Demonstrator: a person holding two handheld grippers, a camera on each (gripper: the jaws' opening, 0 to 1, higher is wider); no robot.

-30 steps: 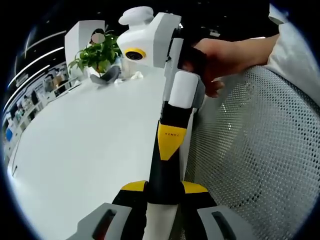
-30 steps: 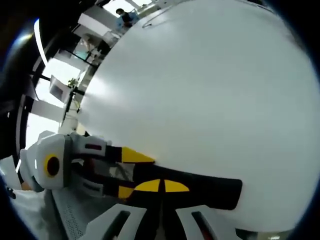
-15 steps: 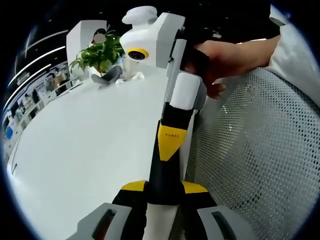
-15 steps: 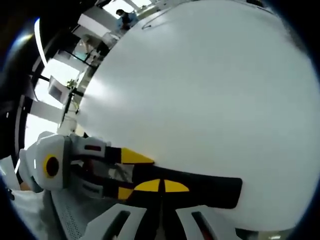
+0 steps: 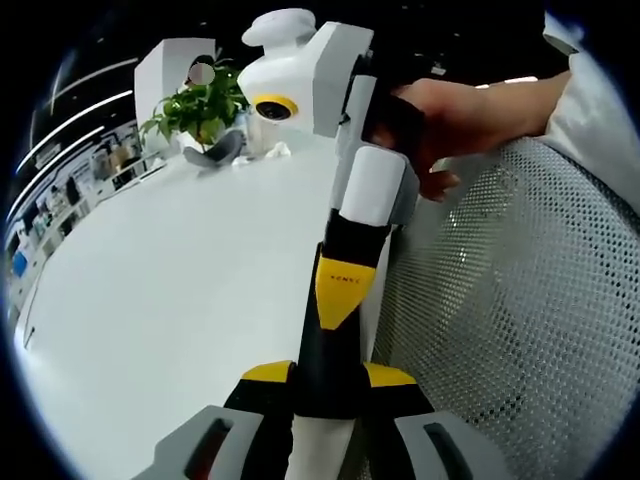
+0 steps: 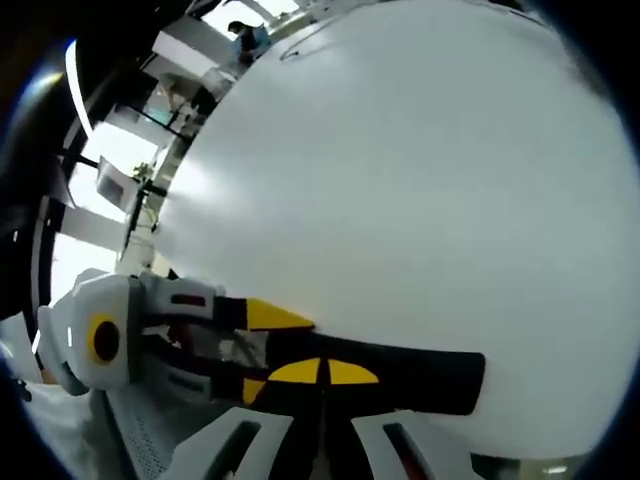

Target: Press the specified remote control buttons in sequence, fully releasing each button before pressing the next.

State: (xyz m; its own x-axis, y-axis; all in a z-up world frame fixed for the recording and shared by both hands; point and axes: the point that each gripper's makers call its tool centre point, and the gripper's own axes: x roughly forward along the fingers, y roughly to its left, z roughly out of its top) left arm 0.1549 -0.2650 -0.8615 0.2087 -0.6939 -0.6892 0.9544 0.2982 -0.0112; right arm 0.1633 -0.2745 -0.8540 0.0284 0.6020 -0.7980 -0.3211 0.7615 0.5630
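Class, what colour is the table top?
White table, best seen in the left gripper view.

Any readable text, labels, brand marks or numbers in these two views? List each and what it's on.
None can be read.
Yellow tip of the right tongs: a small dark mark is printed there, too small and blurred to read.
Shelves beyond the white table: whatever labels they carry are too small to read.

I count one potted plant [image 5: 197,108] at the table's [image 5: 170,270] far edge, one mesh chair back [image 5: 520,300], and my two claws [image 5: 325,385] [image 6: 322,372].
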